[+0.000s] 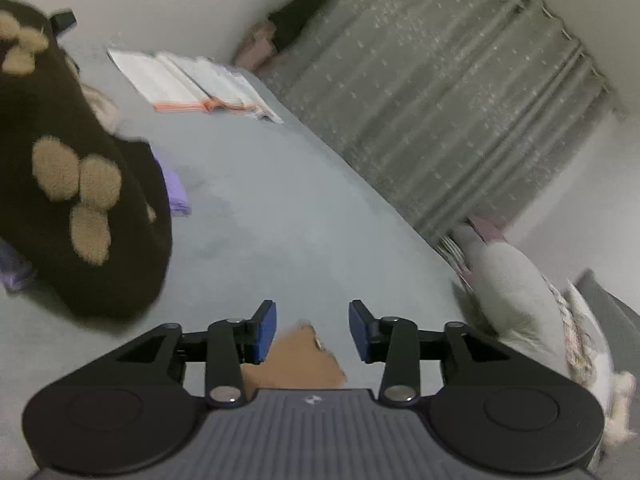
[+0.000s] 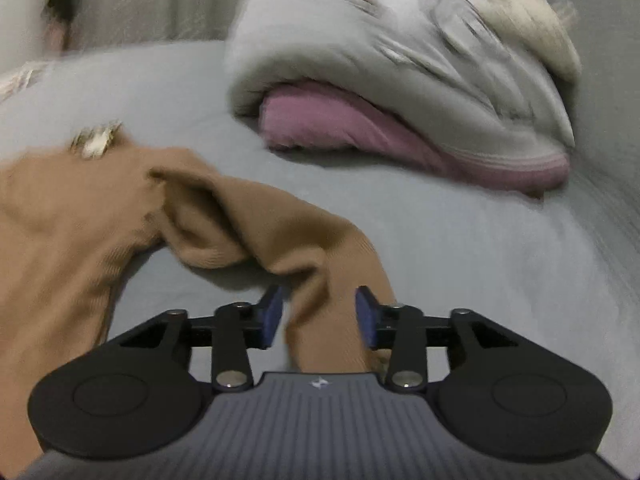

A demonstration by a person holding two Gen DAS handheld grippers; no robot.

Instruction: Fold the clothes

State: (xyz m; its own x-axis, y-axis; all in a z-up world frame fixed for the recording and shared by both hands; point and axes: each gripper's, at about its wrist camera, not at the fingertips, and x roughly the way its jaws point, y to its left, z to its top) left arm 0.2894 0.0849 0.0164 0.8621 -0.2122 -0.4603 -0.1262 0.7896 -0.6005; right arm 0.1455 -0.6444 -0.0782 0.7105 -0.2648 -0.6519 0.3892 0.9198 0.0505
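step: laying out the tan top on the bed; both grippers look to be letting go of it, no fold started yet by the look of it.
left gripper: jaws standing about half open, blue pads clear of the cloth; a corner of tan fabric is lying under and between them, not pinched.
right gripper: jaws also sitting part open; a tan sleeve is running up between the pads, which are not pressing it.
tan top: lying crumpled on the grey sheet, body to the left in the right view, sleeve bunched and twisted toward the right gripper.
nearby: grey-and-pink pile sitting beyond the top, apart from it; brown spotted garment sitting at left in the left view.
next: likely re-gripping at sleeve or hem, pulling flat to take out the bunching, then folding the sleeve in.
blur: both views are smearing, so fine contact is hard to judge.
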